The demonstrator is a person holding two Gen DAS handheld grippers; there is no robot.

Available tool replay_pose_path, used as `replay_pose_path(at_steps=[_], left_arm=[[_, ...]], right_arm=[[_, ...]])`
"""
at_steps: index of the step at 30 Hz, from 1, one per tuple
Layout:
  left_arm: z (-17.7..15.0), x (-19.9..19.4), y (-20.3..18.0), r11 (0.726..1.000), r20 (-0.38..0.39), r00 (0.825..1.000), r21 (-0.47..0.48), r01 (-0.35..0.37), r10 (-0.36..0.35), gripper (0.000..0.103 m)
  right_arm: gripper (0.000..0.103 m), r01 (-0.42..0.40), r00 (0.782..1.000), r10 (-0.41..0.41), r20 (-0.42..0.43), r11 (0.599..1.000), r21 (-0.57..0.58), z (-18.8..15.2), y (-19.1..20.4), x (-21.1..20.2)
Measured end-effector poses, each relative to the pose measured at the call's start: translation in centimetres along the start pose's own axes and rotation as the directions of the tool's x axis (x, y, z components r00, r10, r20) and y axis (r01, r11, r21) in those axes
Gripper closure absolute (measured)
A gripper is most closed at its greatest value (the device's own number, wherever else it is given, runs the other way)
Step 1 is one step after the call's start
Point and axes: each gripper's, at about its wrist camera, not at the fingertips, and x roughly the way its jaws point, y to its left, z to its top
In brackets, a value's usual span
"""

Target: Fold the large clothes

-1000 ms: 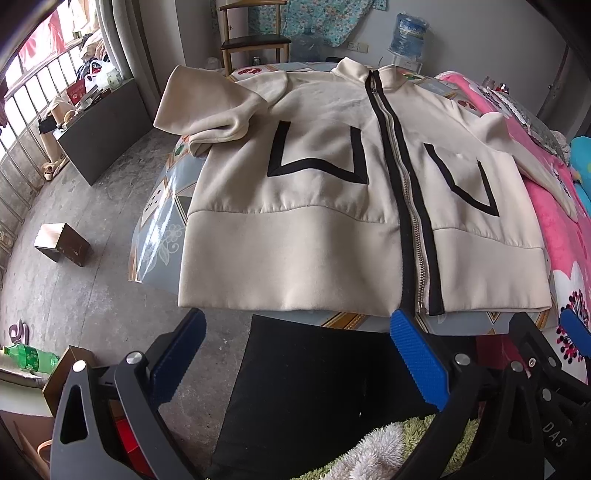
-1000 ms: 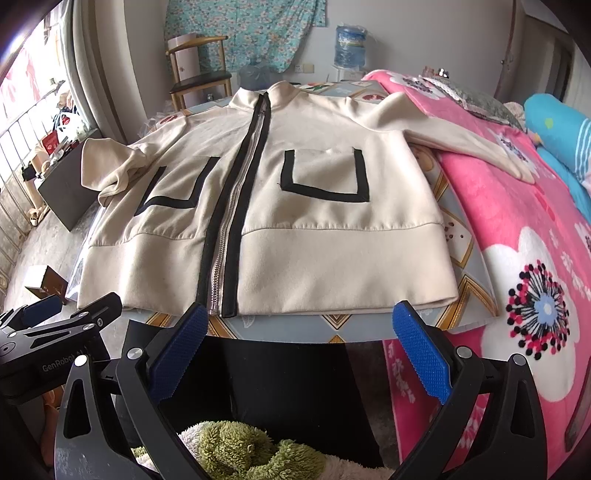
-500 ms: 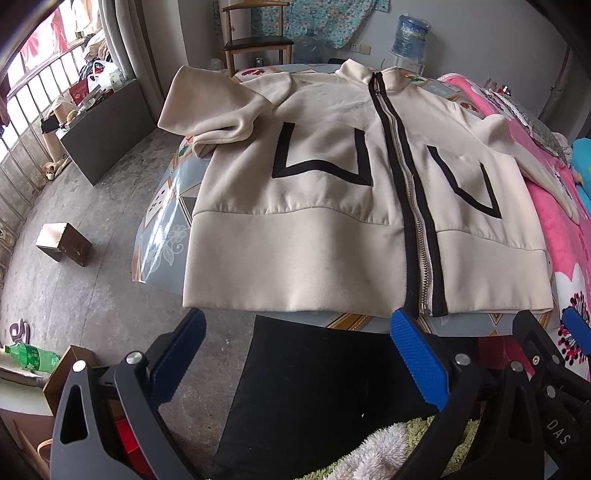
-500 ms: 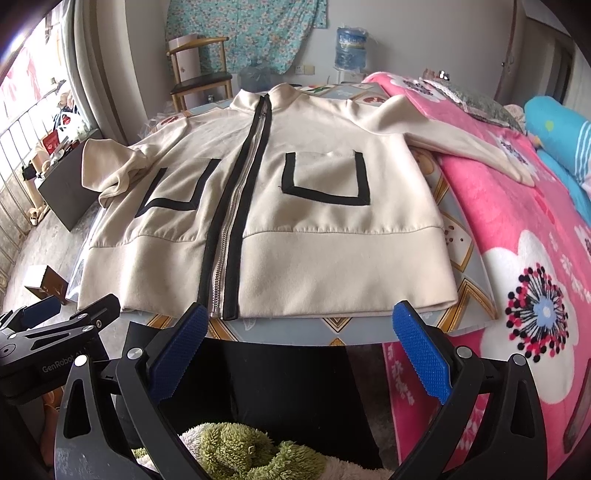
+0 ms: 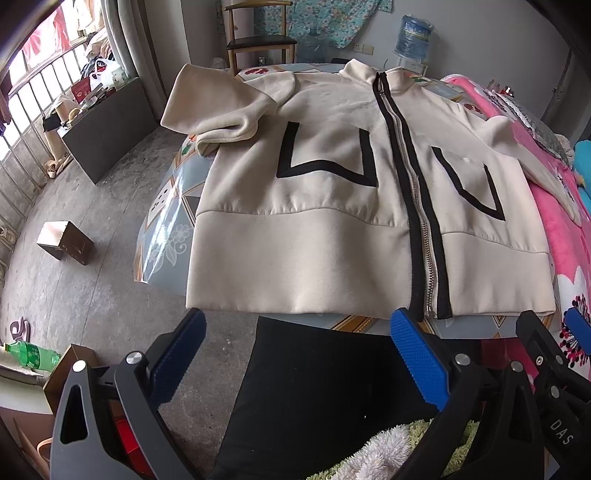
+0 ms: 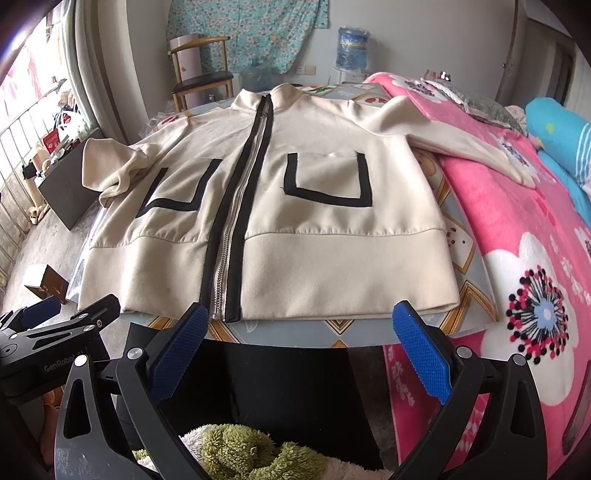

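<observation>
Left wrist view
- Left hand-held gripper (image 5: 295, 350): jaws spread wide, nothing between the blue pads; it hangs just short of the tabletop's near edge.
- Jacket (image 5: 314, 236): cream, zipped up, black trim along the zipper and around two pockets; it lies flat, front up, on the tabletop (image 5: 166, 221), hem toward the camera.
- Sleeve (image 5: 218, 110): bent back on itself at the tabletop's far left edge, cuff raised.
- Right hand-held gripper (image 5: 554, 339): only part of its black frame and a blue pad show at the right edge.
- Chair (image 5: 258, 40): wooden, beyond the tabletop.
- Water bottle (image 5: 413, 35): by the far wall.

Right wrist view
- Right hand-held gripper (image 6: 295, 350): jaws wide apart and empty, just before the jacket (image 6: 332, 229) hem, not touching it.
- Other sleeve (image 6: 461, 144): stretches off the tabletop (image 6: 465, 254) onto the pink flowered blanket (image 6: 517, 236) on the bed.
- Left hand-held gripper (image 6: 44, 321): at the lower left, seen side-on, near the jacket's hem corner; its jaw gap cannot be judged here.
- Small box (image 6: 46, 284): on the floor to the left.
</observation>
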Motion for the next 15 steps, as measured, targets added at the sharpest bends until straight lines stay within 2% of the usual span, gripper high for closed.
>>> replay_pose_path(at_steps=[15], left_arm=[[0.08,0.15,0.12,1.0,0.004,1.0,0.001,-0.007,0.007,0.005]], right_arm=[[0.007,0.0,1.0,0.0,0.003,1.0,-0.003,0.11,0.23,0.07]])
